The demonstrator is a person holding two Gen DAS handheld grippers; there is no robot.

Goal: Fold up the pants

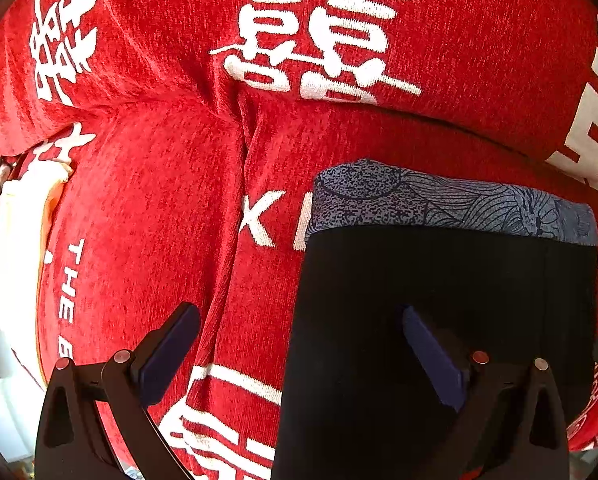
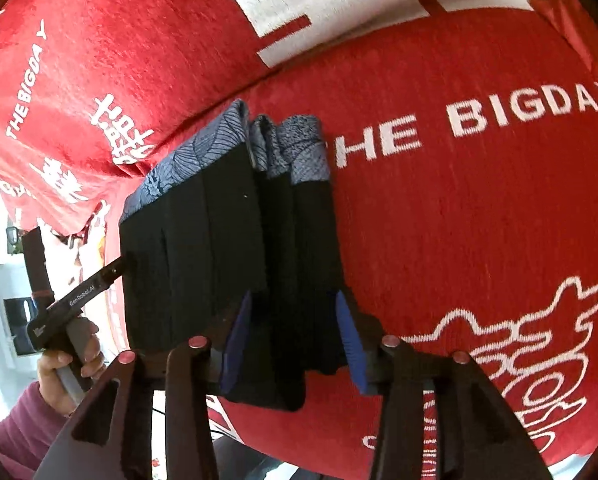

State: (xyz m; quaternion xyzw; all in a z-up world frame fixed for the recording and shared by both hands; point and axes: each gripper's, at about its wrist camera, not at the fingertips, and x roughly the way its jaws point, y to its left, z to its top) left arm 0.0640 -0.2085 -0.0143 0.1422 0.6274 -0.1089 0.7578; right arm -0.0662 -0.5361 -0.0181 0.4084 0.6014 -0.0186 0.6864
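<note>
Pants (image 2: 227,248), black with a blue-grey patterned waistband (image 2: 235,136), lie folded into a narrow stack on a red cover (image 2: 479,208) printed with white characters and English lettering. Nearest the right wrist camera, the right gripper (image 2: 295,336) straddles the stack's near end, its blue pads (image 2: 349,332) set partly apart on either side of the thick edge; whether they press the cloth cannot be told. This placing looks meant to steady or release the finished fold. Beside it, the left gripper (image 1: 299,352) hovers pointing down with jaws wide, one finger over the black cloth, holding nothing. Farther off, the cover's cushions meet. No containers are visible.
</note>
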